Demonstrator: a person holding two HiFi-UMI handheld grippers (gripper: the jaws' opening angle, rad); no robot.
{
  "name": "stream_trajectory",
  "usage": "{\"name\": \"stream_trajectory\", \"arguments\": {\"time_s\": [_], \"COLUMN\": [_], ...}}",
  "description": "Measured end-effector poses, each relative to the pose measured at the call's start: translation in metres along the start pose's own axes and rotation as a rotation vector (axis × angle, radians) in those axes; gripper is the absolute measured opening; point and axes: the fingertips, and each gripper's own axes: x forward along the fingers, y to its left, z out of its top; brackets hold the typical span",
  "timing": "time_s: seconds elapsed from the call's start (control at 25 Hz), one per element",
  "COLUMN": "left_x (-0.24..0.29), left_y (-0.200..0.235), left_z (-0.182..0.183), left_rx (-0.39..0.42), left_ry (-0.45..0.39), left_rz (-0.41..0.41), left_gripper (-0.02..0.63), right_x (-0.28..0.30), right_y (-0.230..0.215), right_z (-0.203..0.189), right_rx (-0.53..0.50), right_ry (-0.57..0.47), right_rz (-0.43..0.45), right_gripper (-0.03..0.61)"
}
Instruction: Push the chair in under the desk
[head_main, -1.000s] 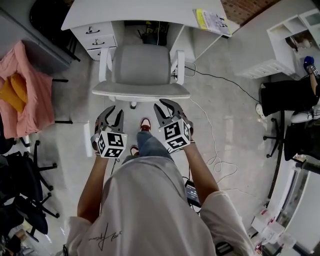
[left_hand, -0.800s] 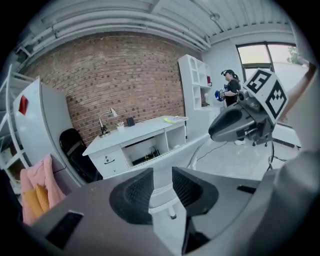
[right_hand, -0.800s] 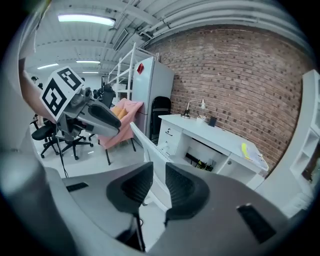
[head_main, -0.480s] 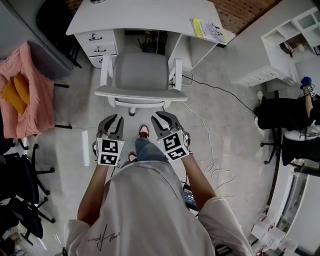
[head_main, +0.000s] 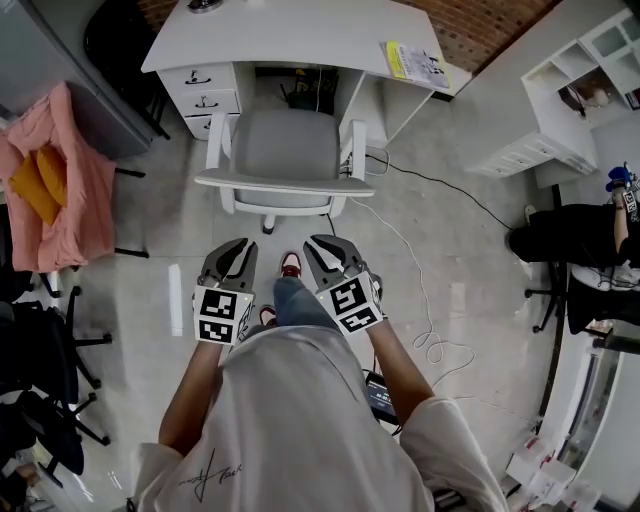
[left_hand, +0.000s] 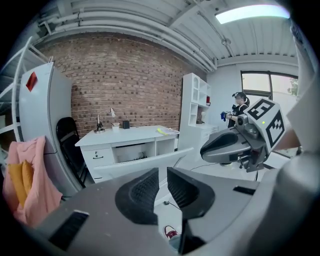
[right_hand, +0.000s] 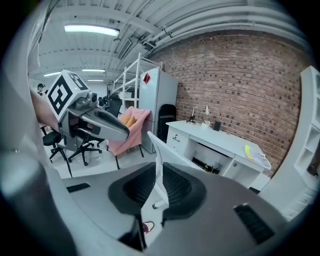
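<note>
The white-framed grey chair (head_main: 285, 150) stands in front of the white desk (head_main: 300, 35), its seat partly under the desktop. Its backrest (head_main: 285, 183) faces me. My left gripper (head_main: 236, 250) and right gripper (head_main: 322, 246) hover side by side above the floor, a short way behind the backrest and touching nothing. Both jaws are closing and stand at a narrow gap with nothing between them. The left gripper view shows its own jaws (left_hand: 162, 172), with the chair (left_hand: 131, 162) and desk (left_hand: 125, 135) beyond. Through the right gripper's (right_hand: 158, 172) gap the backrest edge (right_hand: 155, 150) shows far off.
A pink cloth (head_main: 60, 190) hangs on a rack at the left, with black office chairs (head_main: 45, 380) below it. A cable (head_main: 420, 250) trails over the floor on the right. A white shelf unit (head_main: 560, 100) and a black chair (head_main: 570, 215) stand at the far right. A booklet (head_main: 415, 62) lies on the desk.
Both grippers have drawn back from the chair's backrest toward me, and both pairs of jaws have narrowed. The chair stays in front of the desk.
</note>
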Motion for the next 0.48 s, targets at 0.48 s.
{"name": "stream_trajectory", "arguments": {"time_s": [0.48], "left_x": [-0.043], "left_y": [-0.019], "left_z": [-0.005], "left_rx": [-0.044], "left_ry": [-0.047], "left_rz": [0.018], "left_gripper": [0.032], "right_x": [-0.039], "right_y": [0.026], "right_z": [0.003], "right_rx": [0.085], "right_ry": [-0.088], "right_rz": [0.048], "right_gripper": [0.038]}}
